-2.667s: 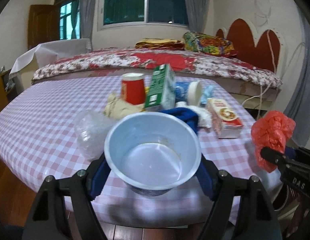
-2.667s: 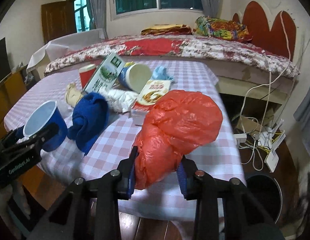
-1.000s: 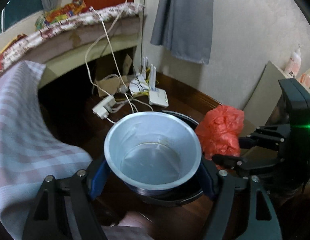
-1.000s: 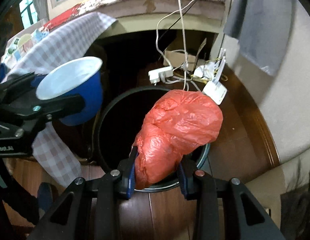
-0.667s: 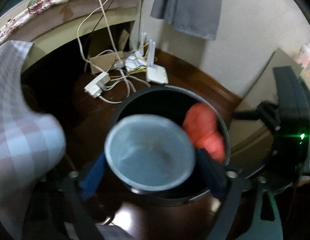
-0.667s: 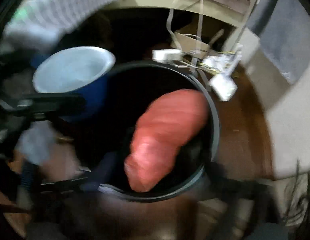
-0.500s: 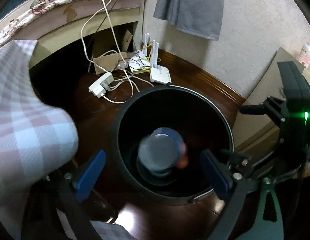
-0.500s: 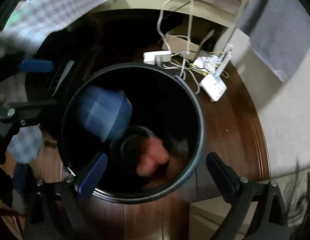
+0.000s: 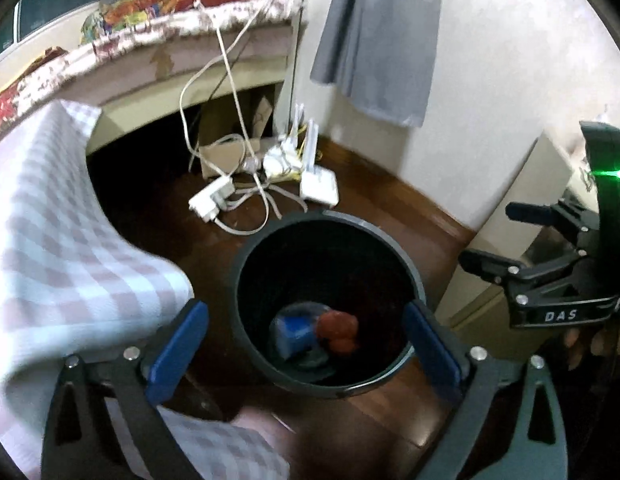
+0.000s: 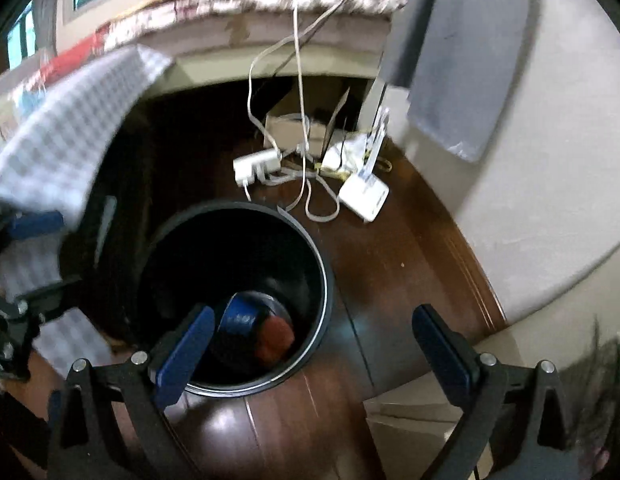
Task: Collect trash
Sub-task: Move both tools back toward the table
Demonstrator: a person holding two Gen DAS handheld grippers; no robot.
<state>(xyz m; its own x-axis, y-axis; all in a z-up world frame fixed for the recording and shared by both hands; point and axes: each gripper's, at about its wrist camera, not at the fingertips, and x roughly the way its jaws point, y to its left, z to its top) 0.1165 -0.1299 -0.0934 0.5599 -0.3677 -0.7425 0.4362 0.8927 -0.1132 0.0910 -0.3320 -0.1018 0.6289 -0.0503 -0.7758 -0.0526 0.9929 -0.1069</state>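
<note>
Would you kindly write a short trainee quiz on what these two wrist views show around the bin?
1. True or false: the cup lies inside the bin.
2. What touches the cup in the bin?
A. a white router
B. a red bag
C. a cardboard box
3. Fill in: the left gripper and right gripper are both ____, with nothing between their fingers.

Key: 1 true. 2 B, the red bag lies against the cup at the bottom of the bin. 3 open.
</note>
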